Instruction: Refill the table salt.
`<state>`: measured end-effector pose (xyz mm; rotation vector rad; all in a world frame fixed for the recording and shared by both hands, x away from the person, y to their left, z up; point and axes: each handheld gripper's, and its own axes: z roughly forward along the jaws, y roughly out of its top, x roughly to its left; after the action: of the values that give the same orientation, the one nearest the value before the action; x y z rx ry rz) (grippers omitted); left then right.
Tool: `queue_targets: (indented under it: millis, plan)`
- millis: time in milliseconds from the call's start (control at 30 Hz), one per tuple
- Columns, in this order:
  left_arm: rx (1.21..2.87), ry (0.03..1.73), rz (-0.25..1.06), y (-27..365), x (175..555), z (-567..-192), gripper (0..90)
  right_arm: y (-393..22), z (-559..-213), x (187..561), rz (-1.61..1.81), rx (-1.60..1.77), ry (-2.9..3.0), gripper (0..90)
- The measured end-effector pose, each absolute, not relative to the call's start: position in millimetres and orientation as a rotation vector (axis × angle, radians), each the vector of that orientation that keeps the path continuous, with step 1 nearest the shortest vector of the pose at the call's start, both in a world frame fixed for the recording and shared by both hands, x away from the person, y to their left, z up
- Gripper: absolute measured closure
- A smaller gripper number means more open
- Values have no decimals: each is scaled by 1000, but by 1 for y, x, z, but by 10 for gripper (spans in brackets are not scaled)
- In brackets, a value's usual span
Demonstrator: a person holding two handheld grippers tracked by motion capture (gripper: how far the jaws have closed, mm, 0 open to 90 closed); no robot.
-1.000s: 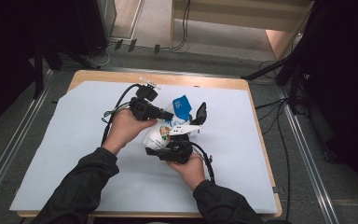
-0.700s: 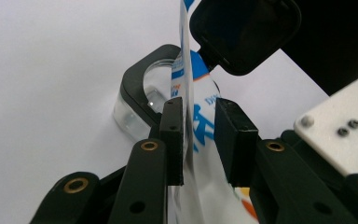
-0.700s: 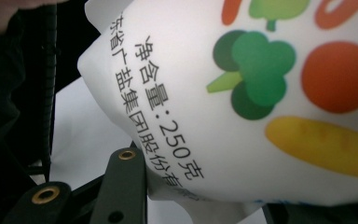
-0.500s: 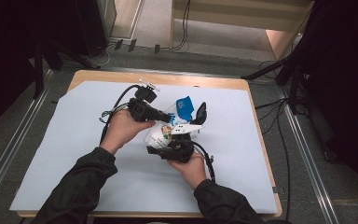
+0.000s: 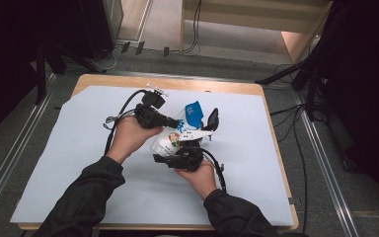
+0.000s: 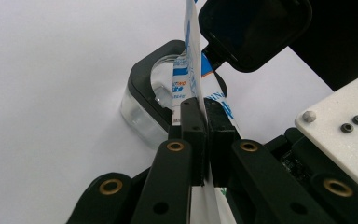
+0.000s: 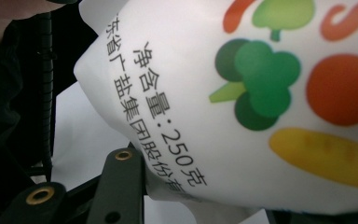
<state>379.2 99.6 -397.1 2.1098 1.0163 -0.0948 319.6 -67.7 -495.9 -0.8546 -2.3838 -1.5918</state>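
The left gripper (image 6: 200,140) has just been closing, and its jaws now pinch the thin, flat top edge of a salt bag (image 6: 192,70) between them, the film standing upright out of the pads. The right gripper (image 7: 135,186) holds the same bag lower down: its jaws stand partly apart around the full body, though the far jaw is hidden and whether the pads press cannot be told for certain. In the high view the salt bag (image 5: 173,139) hangs between the two grippers above the middle of the white mat (image 5: 79,163), left gripper (image 5: 170,121) at its upper end, right gripper (image 5: 185,148) beneath.

Just beyond the pinched edge stands a clear container with a black collar (image 6: 151,100), its hinged black lid (image 6: 254,32) flipped open.

The bag looks like soft, slippery printed film packed with loose grains, so it is likely fairly heavy for its size and will sag and shift. The sealed top edge gives the firmest thin hold; the body needs a wider, supporting grip.
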Motion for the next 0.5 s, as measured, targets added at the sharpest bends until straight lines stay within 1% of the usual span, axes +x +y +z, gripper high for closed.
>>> queue_targets:
  millis: [333,500]
  plan:
    - [2100,1008,-91,99,378,-396,899,-68,-494,319,-1596,-867,-2388,640]
    - [2092,1003,-113,101,378,-395,848,-71,-493,321,-1630,-870,-2320,641]
